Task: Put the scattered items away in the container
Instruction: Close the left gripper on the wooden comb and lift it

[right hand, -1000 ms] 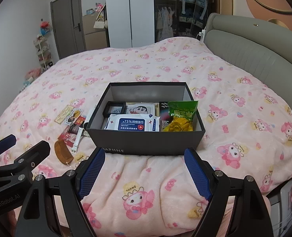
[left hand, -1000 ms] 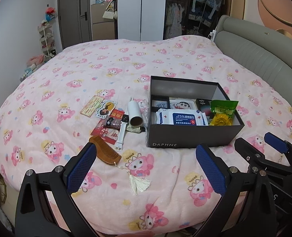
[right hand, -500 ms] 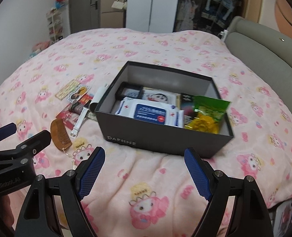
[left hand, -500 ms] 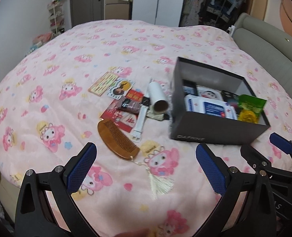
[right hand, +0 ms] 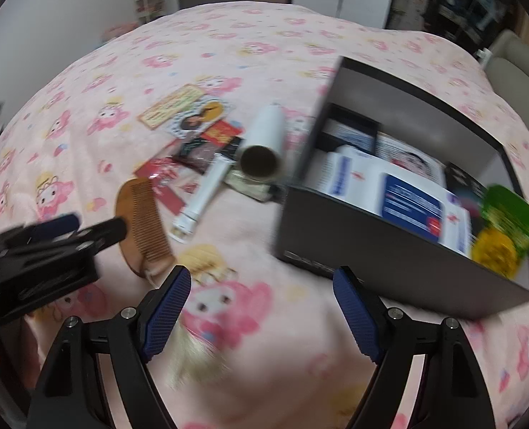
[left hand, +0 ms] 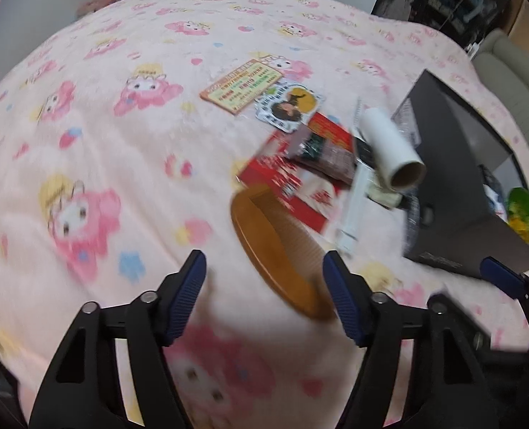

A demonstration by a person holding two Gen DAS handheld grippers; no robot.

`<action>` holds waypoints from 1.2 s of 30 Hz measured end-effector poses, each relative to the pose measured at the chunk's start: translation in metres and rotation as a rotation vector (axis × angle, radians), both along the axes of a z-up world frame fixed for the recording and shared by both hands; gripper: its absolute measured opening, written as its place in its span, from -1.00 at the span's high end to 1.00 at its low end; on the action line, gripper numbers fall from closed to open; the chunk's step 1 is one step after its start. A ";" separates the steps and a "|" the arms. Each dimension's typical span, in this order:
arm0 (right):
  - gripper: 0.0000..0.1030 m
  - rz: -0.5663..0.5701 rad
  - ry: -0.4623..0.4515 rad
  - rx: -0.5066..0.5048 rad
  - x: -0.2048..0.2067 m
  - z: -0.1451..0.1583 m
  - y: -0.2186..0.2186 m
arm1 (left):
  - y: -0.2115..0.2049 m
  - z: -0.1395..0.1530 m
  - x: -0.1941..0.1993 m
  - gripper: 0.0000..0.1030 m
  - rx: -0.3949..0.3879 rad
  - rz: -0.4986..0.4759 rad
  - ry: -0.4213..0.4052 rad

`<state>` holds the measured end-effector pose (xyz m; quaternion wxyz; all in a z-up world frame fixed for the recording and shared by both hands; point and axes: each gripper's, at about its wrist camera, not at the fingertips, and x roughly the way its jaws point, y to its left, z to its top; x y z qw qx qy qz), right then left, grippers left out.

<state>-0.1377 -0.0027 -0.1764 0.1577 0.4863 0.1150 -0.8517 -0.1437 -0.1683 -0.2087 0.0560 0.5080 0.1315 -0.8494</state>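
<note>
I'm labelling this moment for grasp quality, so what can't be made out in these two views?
- Comb, left wrist view: motion blur and the left gripper, whose jaws are closing, hide its near end; contact cannot be told.
- Tassel, right wrist view: smeared behind the right gripper.
- Box, left wrist view: contents mostly hidden by its wall.
- Cards: print unreadable.

The blanket (left hand: 128, 150) is soft, fuzzy pink cloth, matt. The comb (left hand: 275, 250) looks like smooth, lightly polished brown wood. The box (right hand: 389, 261) is matt dark-grey card. The roll (right hand: 264, 143) has a brown cardboard core under white paper. The wipes pack (right hand: 400, 196) and green packet (right hand: 510, 218) are glossy plastic film. The gripper pads (left hand: 185, 300) are ribbed blue, on matt black plastic fingers.
</note>
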 end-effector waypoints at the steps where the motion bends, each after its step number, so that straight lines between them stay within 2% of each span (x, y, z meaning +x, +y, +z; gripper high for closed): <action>1: -0.56 0.013 0.000 0.005 -0.001 -0.002 -0.006 | -0.002 -0.002 -0.005 -0.25 -0.003 -0.005 0.003; 5: -0.56 0.066 0.002 0.028 -0.001 -0.009 -0.028 | -0.010 -0.015 -0.022 -0.24 -0.015 -0.020 0.018; 10: -0.51 0.099 -0.038 0.015 -0.005 -0.020 -0.039 | -0.023 -0.033 -0.041 -0.24 0.049 -0.013 -0.011; 12: -0.34 0.107 -0.085 -0.018 -0.007 -0.028 -0.042 | -0.024 -0.038 -0.043 -0.08 0.074 -0.022 -0.016; 14: -0.10 0.113 -0.151 -0.067 -0.009 -0.038 -0.044 | -0.022 -0.039 -0.042 0.23 0.096 -0.038 -0.013; 18: 0.03 0.106 -0.226 -0.119 -0.012 -0.058 -0.048 | -0.017 -0.037 -0.035 0.32 0.083 -0.055 -0.019; 22: 0.09 0.068 -0.224 -0.134 -0.010 -0.059 -0.044 | -0.023 -0.031 -0.020 0.42 0.157 -0.054 -0.032; 24: 0.09 0.046 -0.203 -0.139 -0.007 -0.052 -0.039 | -0.024 -0.029 -0.010 0.43 0.231 -0.059 -0.047; 26: 0.11 0.012 -0.166 -0.126 -0.005 -0.045 -0.031 | -0.023 -0.026 -0.001 0.43 0.267 -0.065 -0.057; 28: 0.11 -0.032 -0.139 -0.108 -0.005 -0.038 -0.019 | -0.021 -0.024 0.000 0.43 0.256 -0.059 -0.048; 31: 0.11 -0.080 -0.169 -0.147 -0.010 -0.035 0.000 | -0.027 -0.020 -0.002 0.43 0.240 -0.031 -0.010; 33: 0.11 -0.087 -0.187 -0.163 -0.014 -0.037 0.004 | -0.028 -0.020 -0.005 0.43 0.200 -0.029 0.010; 36: 0.11 -0.076 -0.248 -0.265 -0.024 -0.049 0.008 | -0.022 -0.029 -0.015 0.53 0.164 -0.061 -0.017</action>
